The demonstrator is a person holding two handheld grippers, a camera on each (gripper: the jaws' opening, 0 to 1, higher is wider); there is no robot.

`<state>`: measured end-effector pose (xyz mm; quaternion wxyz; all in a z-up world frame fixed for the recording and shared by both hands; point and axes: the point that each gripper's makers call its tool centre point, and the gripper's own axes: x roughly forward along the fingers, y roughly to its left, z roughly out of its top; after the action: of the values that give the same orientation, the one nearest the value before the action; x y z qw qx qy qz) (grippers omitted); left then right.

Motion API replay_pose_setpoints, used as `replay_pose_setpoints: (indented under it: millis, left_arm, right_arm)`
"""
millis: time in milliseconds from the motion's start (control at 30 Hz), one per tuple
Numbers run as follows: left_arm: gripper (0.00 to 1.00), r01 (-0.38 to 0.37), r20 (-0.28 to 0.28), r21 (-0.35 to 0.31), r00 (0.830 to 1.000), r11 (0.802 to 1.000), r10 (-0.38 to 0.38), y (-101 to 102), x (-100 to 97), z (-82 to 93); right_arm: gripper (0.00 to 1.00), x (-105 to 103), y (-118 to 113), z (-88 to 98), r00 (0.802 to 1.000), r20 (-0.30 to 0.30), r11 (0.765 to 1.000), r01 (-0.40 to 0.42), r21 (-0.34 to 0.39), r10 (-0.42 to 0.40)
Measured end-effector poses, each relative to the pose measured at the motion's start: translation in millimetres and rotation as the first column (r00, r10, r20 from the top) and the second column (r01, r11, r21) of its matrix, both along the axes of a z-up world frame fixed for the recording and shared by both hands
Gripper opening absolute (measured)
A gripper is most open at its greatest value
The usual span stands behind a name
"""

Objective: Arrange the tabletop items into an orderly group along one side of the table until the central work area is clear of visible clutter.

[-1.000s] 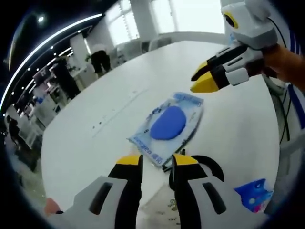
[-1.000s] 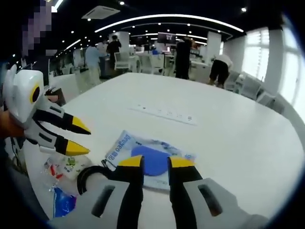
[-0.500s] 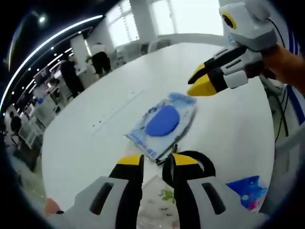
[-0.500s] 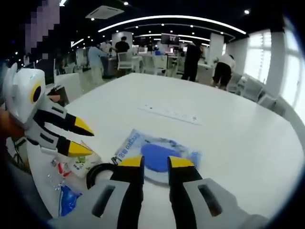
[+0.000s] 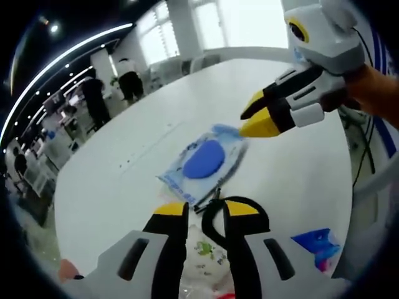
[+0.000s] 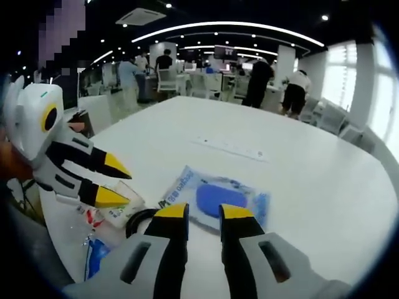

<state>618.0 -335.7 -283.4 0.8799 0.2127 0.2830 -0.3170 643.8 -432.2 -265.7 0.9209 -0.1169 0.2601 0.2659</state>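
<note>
A blue wet-wipe pack (image 5: pixel 202 161) with a darker blue oval lid lies flat on the white table (image 5: pixel 112 187). My left gripper (image 5: pixel 204 210) stands open just short of its near edge, with nothing between the jaws. A black cable loop (image 5: pixel 215 218) lies under those jaws. My right gripper (image 5: pixel 254 118) comes in from the right, its yellow tips at the pack's far corner. In the right gripper view the pack (image 6: pixel 219 200) lies straight beyond my right gripper (image 6: pixel 204 213), which is open and empty. My left gripper (image 6: pixel 115 182) hangs at the left with its fingers spread.
A clear printed packet (image 6: pixel 115 210) and a small blue packet (image 6: pixel 96 255) lie by the cable loop (image 6: pixel 140 219) near the table's edge. A long slot strip (image 6: pixel 230 148) is set in the table (image 6: pixel 312 187). People and chairs stand far behind.
Both views have drawn back a little, so the cable loop and packets show more. The right gripper has come down closer to the pack's far corner.
</note>
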Motion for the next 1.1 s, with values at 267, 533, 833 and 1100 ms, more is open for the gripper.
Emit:
replay_pose_setpoints:
  millis: [267, 533, 833, 1100]
  left_arm:
    - [0.20, 0.000, 0.007, -0.007, 1.000, 1.000, 0.000, -0.1, -10.0, 3.8]
    - [0.20, -0.002, 0.009, -0.011, 1.000, 1.000, 0.002, 0.7, -20.7, 4.9]
    - [0.19, -0.011, 0.002, -0.017, 1.000, 1.000, 0.011, 2.9, -31.3, 1.1]
    - [0.19, -0.020, -0.006, -0.017, 1.000, 1.000, 0.020, 8.1, -40.0, -1.5]
  right_arm:
    - [0.19, -13.4, 4.8, -1.0, 1.000, -0.005, 1.000, -0.006, 0.011, 0.006]
    - [0.19, -25.3, 9.3, -1.2, 1.000, -0.007, 1.000, -0.016, 0.014, 0.016]
    - [0.19, -38.2, 13.6, -5.6, 0.999, -0.016, 1.000, -0.029, 0.010, 0.030]
    - [0.19, -47.2, 17.7, -10.6, 0.999, -0.028, 0.999, -0.039, 0.009, 0.039]
